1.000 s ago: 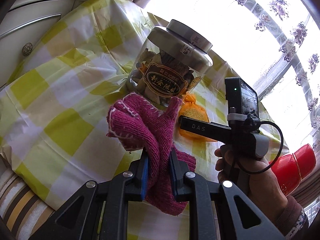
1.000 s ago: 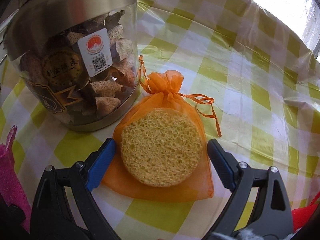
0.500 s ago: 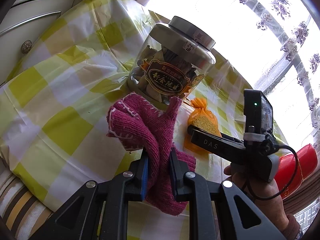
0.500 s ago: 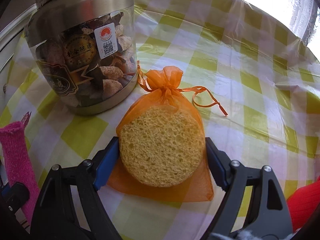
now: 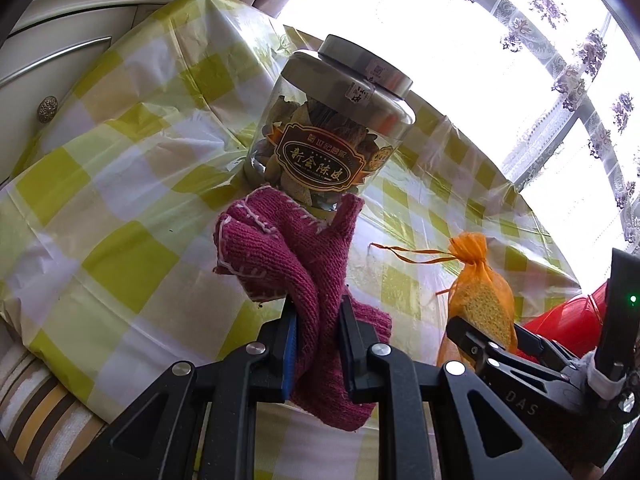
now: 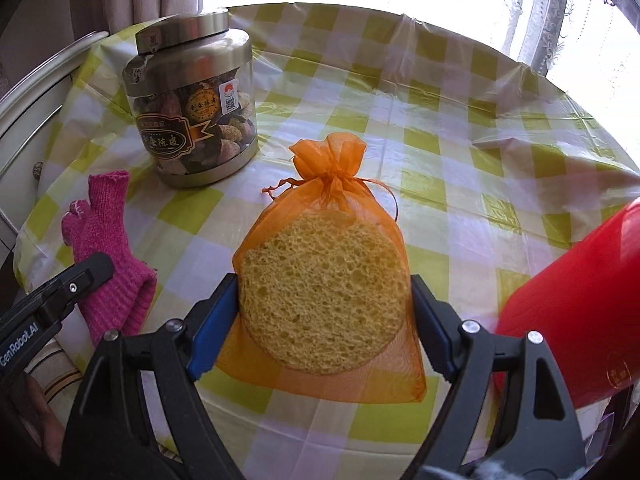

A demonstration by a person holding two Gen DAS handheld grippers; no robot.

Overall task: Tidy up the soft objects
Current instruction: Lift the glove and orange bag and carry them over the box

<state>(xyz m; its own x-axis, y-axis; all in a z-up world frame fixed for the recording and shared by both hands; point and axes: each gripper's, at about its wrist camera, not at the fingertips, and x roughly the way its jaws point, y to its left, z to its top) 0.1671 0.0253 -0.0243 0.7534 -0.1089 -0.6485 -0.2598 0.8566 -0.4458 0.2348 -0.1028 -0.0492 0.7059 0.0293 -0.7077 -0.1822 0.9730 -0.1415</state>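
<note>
L gripper (image 5: pixel 318 344) clamped on magenta knit glove (image 5: pixel 296 264), frame centre, just below jar (image 5: pixel 332 136). R gripper (image 6: pixel 324 312) jaws just narrowed, pads pressing both sides of yellow sponge (image 6: pixel 322 292) in orange mesh bag (image 6: pixel 332 184), centre frame; looks lifted off checked cloth (image 6: pixel 460 128), hard to tell. Red container (image 6: pixel 576 312) right edge.

We're in a home here: a desk (image 6: pixel 440 128) under a yellow-checked plastic cloth, a food jar (image 6: pixel 192 108) upper left. Lace curtains (image 5: pixel 568 80) fill the bright window upper right, a cream cabinet (image 5: pixel 60 60) far left.
</note>
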